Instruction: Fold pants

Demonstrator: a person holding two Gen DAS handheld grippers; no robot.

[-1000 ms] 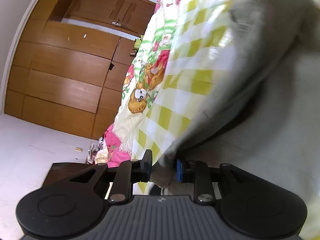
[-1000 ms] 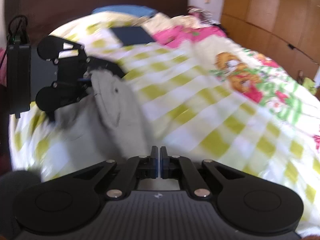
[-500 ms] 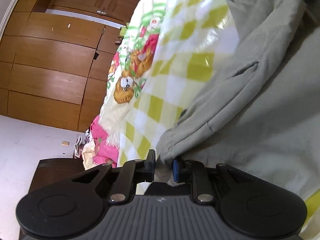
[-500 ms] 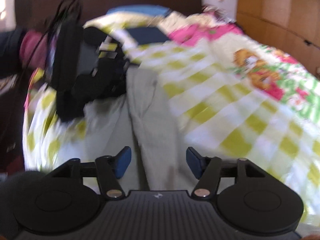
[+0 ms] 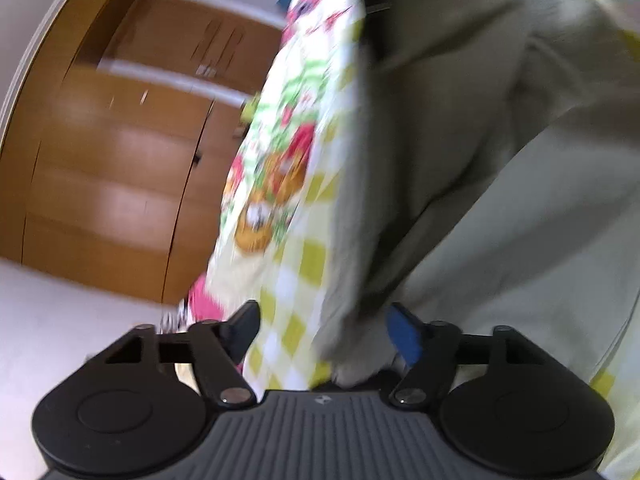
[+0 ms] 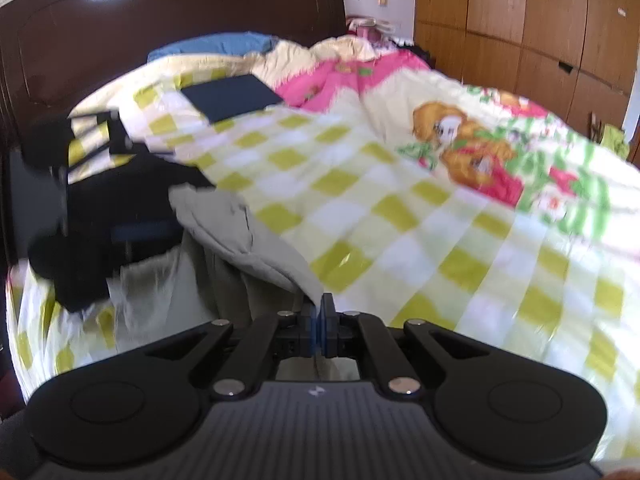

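Grey pants (image 5: 500, 200) lie on a bed with a yellow-and-white checked cover (image 6: 360, 208). In the left wrist view my left gripper (image 5: 324, 332) is open, its fingers wide apart, with a fold of the pants lying loose between them. In the right wrist view my right gripper (image 6: 319, 322) is shut on an edge of the grey pants (image 6: 248, 244), which bunch up just ahead and to the left of it. The left gripper (image 6: 92, 184) shows as a dark blurred shape at the pants' far end.
A dark wooden headboard (image 6: 160, 20) stands at the far end of the bed. A dark folded item (image 6: 232, 96) and a blue pillow (image 6: 216, 46) lie near it. Wooden wardrobes (image 6: 540, 28) line the right wall. A pink blanket (image 6: 348, 76) lies beside the pillows.
My left gripper has opened and let go of the pants' edge. My right gripper, open half a second ago, has shut on the pants.
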